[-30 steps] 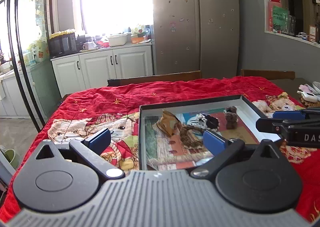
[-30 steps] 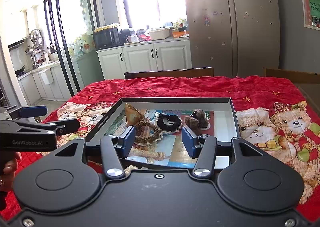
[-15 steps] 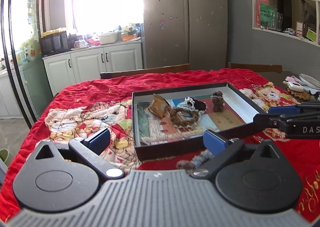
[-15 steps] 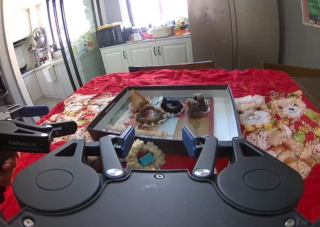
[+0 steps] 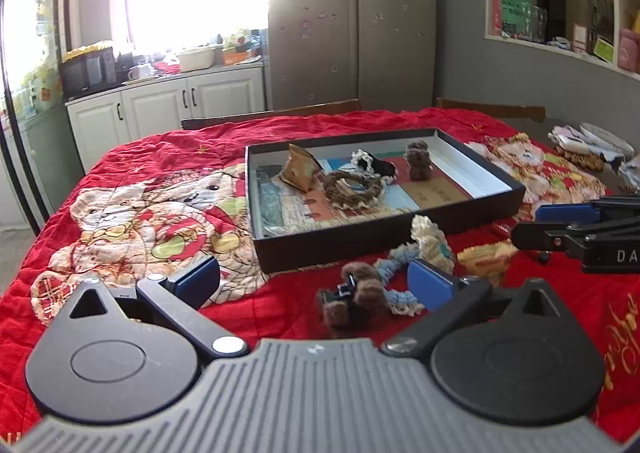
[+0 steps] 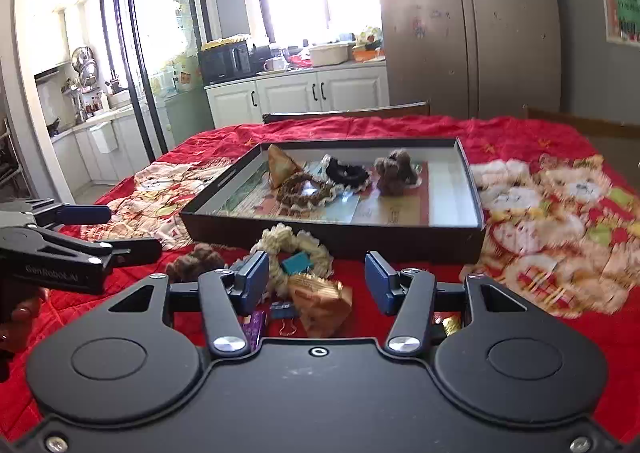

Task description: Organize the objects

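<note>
Red bear-print cloth (image 5: 132,221) over tabletop. Black shallow box (image 6: 332,241) near the middle, open side up, holding a gold triangular packet (image 6: 282,169), a brown frilled scrunchie (image 6: 306,191), a black scrunchie (image 6: 346,173) and a brown fuzzy clip (image 6: 394,171) on printed paper lining. Loose items on cloth just in front of box's near wall: cream scrunchie (image 6: 296,249) with a teal binder clip (image 6: 296,263) inside its ring, gold crinkled packet (image 6: 320,301), brown fuzzy hair clip (image 5: 352,301), pale blue scrunchie (image 5: 394,273), a purple wrapper (image 6: 256,323) and a small binder clip (image 6: 286,317) closest to camera. Left tool (image 5: 314,281) with jaws spread wide, nothing gripped; brown fuzzy hair clip and pale blue scrunchie seen between its blue pads, not pressed. Right tool (image 6: 318,279) roughly half open, nothing gripped; cream scrunchie and gold crinkled packet lying in the gap between pads, contact not evident. Each tool visible side-on at edge of the other's view. Fingers of a hand (image 6: 18,317) on left tool's grip. White cabinets (image 6: 316,93) and grey fridge (image 5: 352,17) behind.
</note>
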{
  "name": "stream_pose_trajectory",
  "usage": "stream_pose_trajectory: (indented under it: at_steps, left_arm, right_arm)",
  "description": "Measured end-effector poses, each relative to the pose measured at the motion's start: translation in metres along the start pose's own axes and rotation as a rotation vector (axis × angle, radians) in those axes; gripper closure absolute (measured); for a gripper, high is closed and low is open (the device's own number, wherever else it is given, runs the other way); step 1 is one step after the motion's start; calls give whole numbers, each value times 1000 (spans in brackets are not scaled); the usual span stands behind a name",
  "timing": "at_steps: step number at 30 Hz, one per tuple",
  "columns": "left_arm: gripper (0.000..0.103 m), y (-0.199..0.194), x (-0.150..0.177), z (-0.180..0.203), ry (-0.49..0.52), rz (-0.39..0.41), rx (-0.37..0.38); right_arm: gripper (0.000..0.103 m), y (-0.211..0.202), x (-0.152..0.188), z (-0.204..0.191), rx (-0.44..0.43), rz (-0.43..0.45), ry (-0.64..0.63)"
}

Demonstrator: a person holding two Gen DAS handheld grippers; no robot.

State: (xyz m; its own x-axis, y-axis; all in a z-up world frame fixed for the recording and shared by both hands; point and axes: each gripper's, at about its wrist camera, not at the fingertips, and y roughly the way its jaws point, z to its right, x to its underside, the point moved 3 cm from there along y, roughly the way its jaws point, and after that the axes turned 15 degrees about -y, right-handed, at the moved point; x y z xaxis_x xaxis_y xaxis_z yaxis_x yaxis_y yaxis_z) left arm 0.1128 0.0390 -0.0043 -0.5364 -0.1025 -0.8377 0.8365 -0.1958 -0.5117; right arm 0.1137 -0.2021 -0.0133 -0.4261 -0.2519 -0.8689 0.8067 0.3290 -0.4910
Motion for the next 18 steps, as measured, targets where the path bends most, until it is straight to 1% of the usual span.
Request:
stream_pose_trajectory:
  at_steps: [2,5,8,12,14,17,18]
  left_arm:
    - [0,3,4,3,13,-1,12]
    - [0,8,9,6,27,-6,34]
    - [0,17,14,6,20,-24,46]
    - [0,30,20,3,4,-39,25]
    - [4,35,23,1,1,-38,15]
    - [9,41,25,-1,-15,-53,23]
    - [10,42,26,-1,-22,-61,32]
  right_arm:
    - [52,3,5,0,-11,-4,7]
    - [52,9,11,-3,-5,-13,-9]
    - [52,14,15,-7,-3,-20,-23]
    - [52,24,20,-8,8,-38,-37]
    - [52,28,24,-10,21,-51,-56]
    - [52,35,28,-13,26,-66,-79]
    - [52,37,29,-14,26,-69,-82]
